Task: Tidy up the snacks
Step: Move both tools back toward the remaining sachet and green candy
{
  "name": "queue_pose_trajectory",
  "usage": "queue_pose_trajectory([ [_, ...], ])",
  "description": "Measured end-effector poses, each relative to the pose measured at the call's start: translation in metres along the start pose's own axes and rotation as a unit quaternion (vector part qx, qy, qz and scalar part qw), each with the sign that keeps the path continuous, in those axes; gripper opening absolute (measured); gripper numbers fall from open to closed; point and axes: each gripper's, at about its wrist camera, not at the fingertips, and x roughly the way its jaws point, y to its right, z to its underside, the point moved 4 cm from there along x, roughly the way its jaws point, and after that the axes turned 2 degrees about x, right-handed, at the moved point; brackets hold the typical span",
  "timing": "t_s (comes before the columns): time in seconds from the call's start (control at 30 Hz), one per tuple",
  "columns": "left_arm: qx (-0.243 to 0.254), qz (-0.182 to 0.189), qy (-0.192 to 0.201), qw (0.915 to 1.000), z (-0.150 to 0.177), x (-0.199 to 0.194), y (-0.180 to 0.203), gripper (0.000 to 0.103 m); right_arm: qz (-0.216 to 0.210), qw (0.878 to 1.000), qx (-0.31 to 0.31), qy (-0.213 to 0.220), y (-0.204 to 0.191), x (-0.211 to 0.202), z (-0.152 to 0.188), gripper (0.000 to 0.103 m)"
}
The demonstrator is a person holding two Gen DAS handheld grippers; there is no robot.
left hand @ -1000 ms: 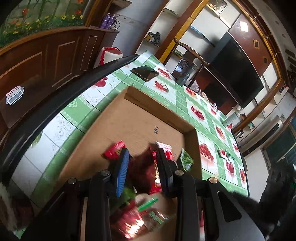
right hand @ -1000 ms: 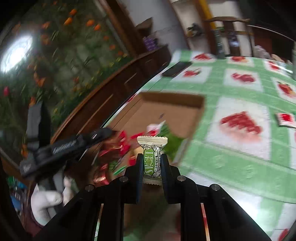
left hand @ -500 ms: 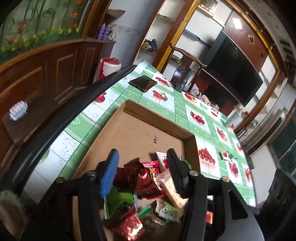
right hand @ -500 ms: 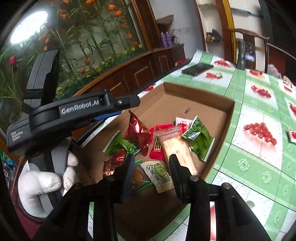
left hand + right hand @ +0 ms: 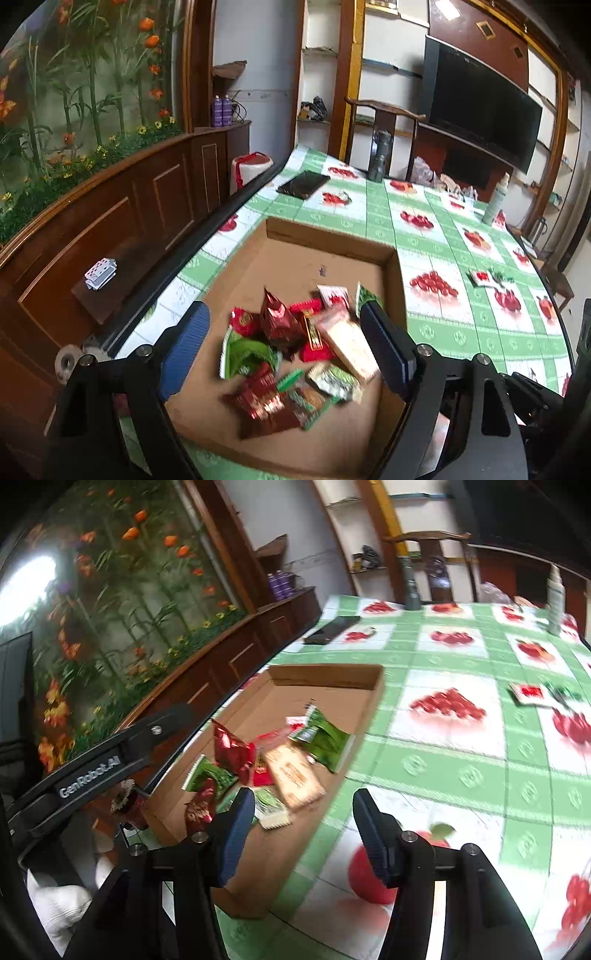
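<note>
Both jaws wider; green candy [image 5: 275,813] released

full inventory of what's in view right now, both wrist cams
cardboard tray: 1, brown, on the table.
snack packets: a pile, red, green and tan, inside the tray; exact count unclear.
loose packets: about 2, red-white and green, on the cloth right of the tray.
tablecloth: 1, green-white with red fruit.
phone: 1, black, far table edge.
spray bottle: 1, pale, far right.
flashlight: 1, dark, upright by the chair.
chair: 1, dark wood, behind the table.
TV: 1, black, wall.
left gripper: open, over the tray.
right gripper: open, empty.
</note>
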Motion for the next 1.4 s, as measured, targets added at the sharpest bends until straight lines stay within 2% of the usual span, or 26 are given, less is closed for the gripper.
queue_pose_trajectory([
  [0.17,0.018,-0.005,-0.008,0.9998,0.007,-0.004,0.014,0.084,0.002,1.0,0.03,0.001,0.017,-0.012,0.009,0.058],
  [0.5,0.056,-0.001,-0.01,0.9984,0.013,-0.016,0.038,0.084,0.001,0.999,0.042,0.009,0.024,-0.029,0.018,0.058],
  [1.07,0.069,0.019,-0.027,0.9971,0.022,-0.01,0.055,0.084,0.002,0.999,0.052,0.003,0.031,-0.026,0.025,0.06],
  [1.13,0.068,0.033,-0.032,0.9966,0.024,-0.01,0.058,0.084,0.003,0.999,0.055,0.001,0.034,-0.025,0.025,0.06],
  [1.27,0.066,0.09,-0.038,0.993,0.026,-0.014,0.07,0.084,0.015,0.998,0.058,0.007,0.049,-0.033,0.02,0.06],
  [1.4,0.067,0.139,-0.041,0.9872,0.029,-0.017,0.083,0.084,0.057,0.994,0.084,0.028,0.094,-0.059,0.003,0.06],
])
